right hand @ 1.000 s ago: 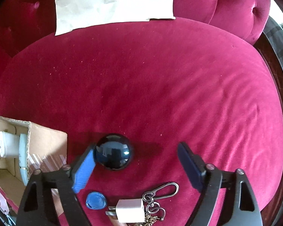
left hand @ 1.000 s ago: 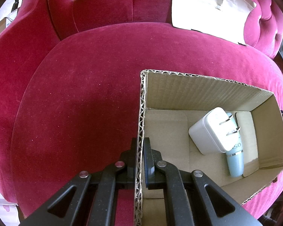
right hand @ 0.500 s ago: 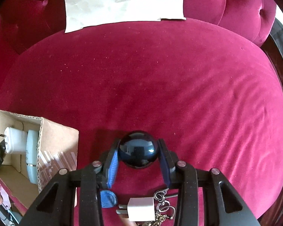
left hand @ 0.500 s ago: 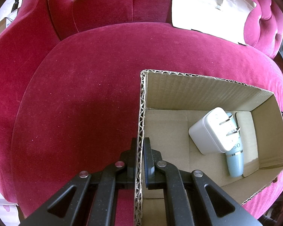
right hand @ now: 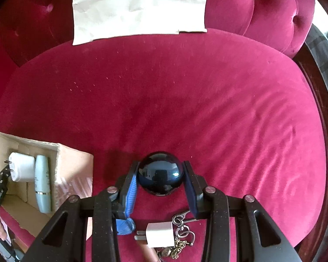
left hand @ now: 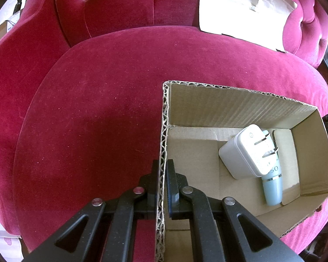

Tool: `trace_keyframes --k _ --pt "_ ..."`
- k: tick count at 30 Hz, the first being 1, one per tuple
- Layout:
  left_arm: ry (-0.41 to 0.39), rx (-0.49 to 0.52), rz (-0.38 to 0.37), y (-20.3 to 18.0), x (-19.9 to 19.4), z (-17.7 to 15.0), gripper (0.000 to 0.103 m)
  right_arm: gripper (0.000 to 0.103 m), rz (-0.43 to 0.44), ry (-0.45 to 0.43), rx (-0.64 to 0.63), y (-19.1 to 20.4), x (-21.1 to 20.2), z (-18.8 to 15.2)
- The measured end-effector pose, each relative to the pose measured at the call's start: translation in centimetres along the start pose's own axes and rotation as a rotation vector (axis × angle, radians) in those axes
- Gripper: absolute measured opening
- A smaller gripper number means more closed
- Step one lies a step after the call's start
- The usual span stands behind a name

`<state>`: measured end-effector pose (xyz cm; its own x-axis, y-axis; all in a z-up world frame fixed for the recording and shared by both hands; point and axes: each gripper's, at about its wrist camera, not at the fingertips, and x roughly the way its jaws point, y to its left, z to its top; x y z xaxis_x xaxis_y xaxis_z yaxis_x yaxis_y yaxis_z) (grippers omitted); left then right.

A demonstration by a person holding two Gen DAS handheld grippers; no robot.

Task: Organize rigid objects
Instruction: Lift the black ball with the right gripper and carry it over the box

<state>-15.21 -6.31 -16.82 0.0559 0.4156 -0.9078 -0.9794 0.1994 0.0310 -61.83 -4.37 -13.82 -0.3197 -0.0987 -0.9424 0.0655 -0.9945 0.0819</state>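
Basically, glossy black ball (right hand: 160, 176) pinched by right gripper (right hand: 160, 182) over plush crimson velvet cushion (right hand: 185, 100), corrugated cardboard box (left hand: 164, 131) wall clamped by left gripper (left hand: 163, 181) fingers.

Black grippers (right hand: 160, 181), blue pads (right hand: 130, 191)

A cardboard box (right hand: 74, 163) is set on the seat cushion (right hand: 185, 100), left of the ball (right hand: 160, 175). Inside it, a charger (left hand: 245, 152) is laid on a bottle (left hand: 272, 187). Behind, paper (right hand: 137, 6) is propped against the backrest (left hand: 120, 6).
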Motion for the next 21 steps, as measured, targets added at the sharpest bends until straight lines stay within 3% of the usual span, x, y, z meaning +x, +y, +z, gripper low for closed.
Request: trace_keyframes --k 6,7,21 --pt "0.0 0.014 -0.005 0.0 0.0 0.0 0.005 0.041 -0.012 -0.028 -0.022 0.5 -2.0 0.5" --pt "-0.001 0.016 -0.006 0.0 0.0 0.0 0.005 0.041 -0.028 -0.032 0.033 0.7 -2.5 0.6" --pt "-0.003 0.056 -0.025 0.1 -0.1 -0.1 0.005 0.041 0.004 -0.109 -0.054 5.7 -7.4 1.1"
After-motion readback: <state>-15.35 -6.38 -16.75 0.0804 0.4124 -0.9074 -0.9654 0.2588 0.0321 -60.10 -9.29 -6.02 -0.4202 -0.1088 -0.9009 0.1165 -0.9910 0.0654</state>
